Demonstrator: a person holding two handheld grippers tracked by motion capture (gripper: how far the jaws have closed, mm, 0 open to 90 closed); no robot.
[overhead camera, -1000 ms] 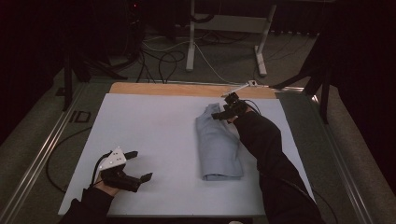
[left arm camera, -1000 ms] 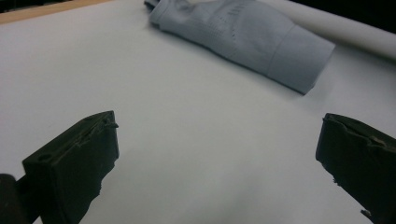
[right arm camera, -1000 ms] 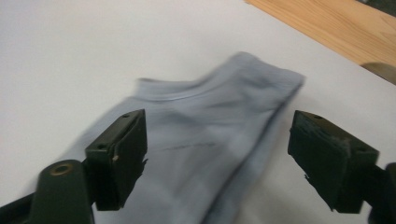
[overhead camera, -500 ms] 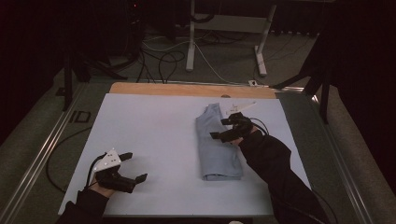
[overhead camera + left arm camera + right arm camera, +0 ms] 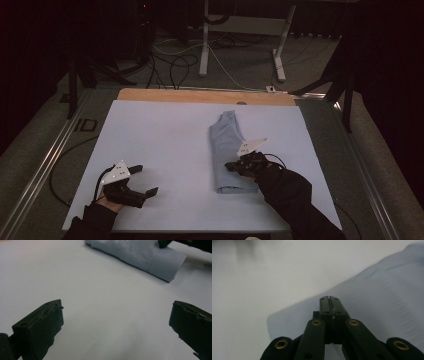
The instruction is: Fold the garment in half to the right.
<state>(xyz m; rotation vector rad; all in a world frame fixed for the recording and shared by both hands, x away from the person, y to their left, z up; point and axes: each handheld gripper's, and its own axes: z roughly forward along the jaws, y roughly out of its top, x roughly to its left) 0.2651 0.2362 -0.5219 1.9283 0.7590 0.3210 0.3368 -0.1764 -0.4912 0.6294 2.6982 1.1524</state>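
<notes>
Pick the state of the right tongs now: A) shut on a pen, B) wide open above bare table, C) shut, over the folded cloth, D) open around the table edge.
C: in the right gripper view the right tongs have their jaws pressed together with nothing seen between them, having just closed, over the folded blue cloth; the high view shows them near its lower part.

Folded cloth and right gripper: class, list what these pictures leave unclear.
- Right gripper, jaws just closed: right gripper view cannot tell whether fabric is pinched.
- Folded cloth: high view, near right part hidden under the gripper and sleeve.
- Cloth in left gripper view: far end cut off by the top edge.
</notes>
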